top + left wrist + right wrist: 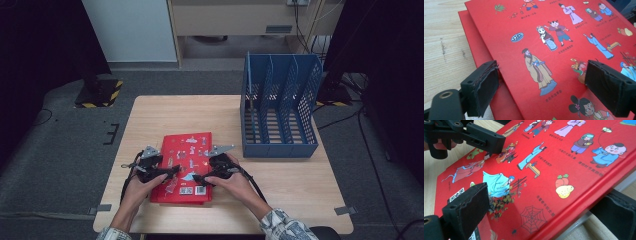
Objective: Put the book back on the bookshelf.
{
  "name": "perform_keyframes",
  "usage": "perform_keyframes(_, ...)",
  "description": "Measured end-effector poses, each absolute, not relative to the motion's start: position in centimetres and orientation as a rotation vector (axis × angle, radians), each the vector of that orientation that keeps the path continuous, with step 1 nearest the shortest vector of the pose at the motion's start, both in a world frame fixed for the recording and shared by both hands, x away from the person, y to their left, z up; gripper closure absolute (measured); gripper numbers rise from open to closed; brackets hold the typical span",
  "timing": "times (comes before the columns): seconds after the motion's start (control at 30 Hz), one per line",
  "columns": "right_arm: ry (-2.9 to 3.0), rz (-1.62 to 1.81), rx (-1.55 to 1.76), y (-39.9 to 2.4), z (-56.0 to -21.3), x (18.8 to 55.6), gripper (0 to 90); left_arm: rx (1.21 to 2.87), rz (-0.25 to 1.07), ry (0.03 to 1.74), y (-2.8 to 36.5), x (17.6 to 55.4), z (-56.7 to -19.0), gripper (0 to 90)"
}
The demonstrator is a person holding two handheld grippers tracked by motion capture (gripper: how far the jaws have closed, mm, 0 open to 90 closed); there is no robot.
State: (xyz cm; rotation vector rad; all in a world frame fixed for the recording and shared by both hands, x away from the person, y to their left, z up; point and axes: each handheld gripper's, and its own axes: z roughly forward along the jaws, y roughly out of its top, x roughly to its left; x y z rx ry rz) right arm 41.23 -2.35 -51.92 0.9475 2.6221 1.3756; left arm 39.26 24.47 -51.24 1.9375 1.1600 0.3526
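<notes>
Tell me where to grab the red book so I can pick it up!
Grab the red book by its thick side edge, coming in from the side nearest the blue rack. It lies flat, so the top gives no hold, but that edge overhangs enough for the right gripper to close across it.

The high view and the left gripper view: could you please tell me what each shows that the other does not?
High view alone: the blue file rack at the table's far right, both hands, and the right gripper over the book. Left gripper view alone: a second red cover beneath the top book, and its small printed figures. Both: the red book and the left gripper, jaws apart over its cover.
</notes>
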Motion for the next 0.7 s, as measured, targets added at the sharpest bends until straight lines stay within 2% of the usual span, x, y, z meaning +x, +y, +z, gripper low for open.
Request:
perform_keyframes(0.23, 2.589, 1.393, 0.913, -2.36, -51.47, 40.87, 5.0, 1.905, 0.323, 1.153, 24.83, 39.25, -51.38, 10.9)
perform_keyframes(0.37, 2.56, 1.407, 0.895, -2.37, -51.17, 40.53, 6.0, 1.909, 0.32, 1.134, 24.57, 39.23, -51.52, 4.2)
perform_keyframes(0.7, 2.543, 1.425, 0.864, -2.48, -50.98, 40.23, 7.2, 1.892, 0.292, 1.126, 24.71, 39.41, -51.72, 0.0)
